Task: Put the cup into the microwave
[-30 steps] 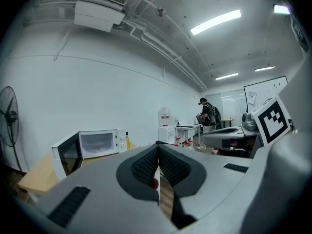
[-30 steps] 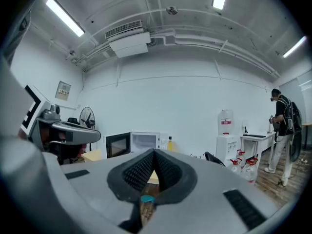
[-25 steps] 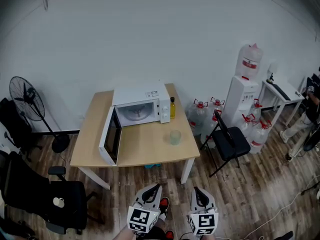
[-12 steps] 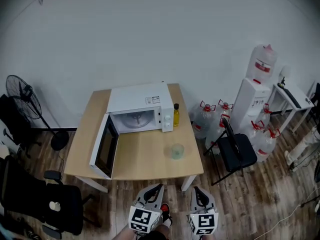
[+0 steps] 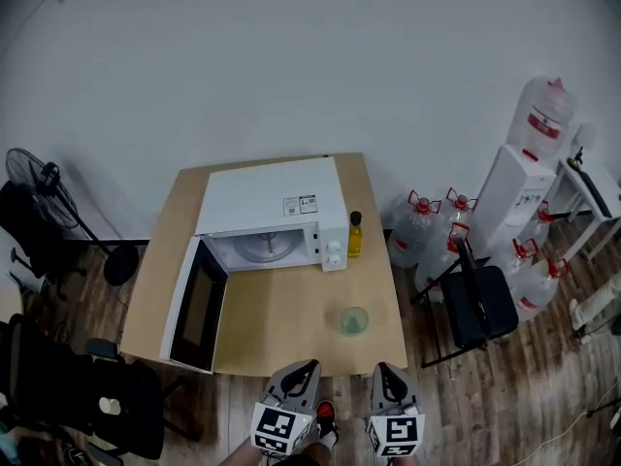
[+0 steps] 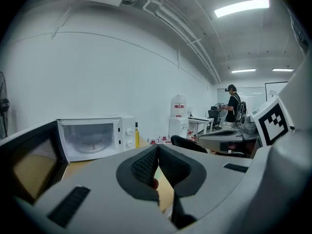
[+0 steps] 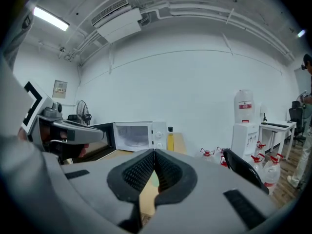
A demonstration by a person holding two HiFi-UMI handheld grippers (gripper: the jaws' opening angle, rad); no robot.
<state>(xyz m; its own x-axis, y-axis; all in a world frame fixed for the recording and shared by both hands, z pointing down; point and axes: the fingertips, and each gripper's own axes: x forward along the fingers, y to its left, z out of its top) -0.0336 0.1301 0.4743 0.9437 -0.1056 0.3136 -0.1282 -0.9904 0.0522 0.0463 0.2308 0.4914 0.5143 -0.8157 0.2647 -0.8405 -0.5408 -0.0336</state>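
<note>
While both grippers hang side by side off the near edge of the table (image 5: pixel 243 357), the cup (image 5: pixel 354 320) stands well apart from their jaws. It sits on the near right part of the tabletop, beyond the two tips and between them, somewhat closer to the right gripper's (image 5: pixel 381 367) line than to the left gripper's (image 5: pixel 307 365). It is a small, clear cup with a greenish tint, upright, its mouth facing up, with bare wood around it. The white microwave (image 5: pixel 272 202) stands farther back, its door (image 5: pixel 197 309) swung wide to the left and the cavity showing. A yellow bottle (image 5: pixel 355 234) is just beside its right side. Each gripper points away toward the table and tilts slightly down, its marker cube nearest the person. In both gripper views the dark ribbed pads meet tip to tip, pressed together with nothing between them.
</note>
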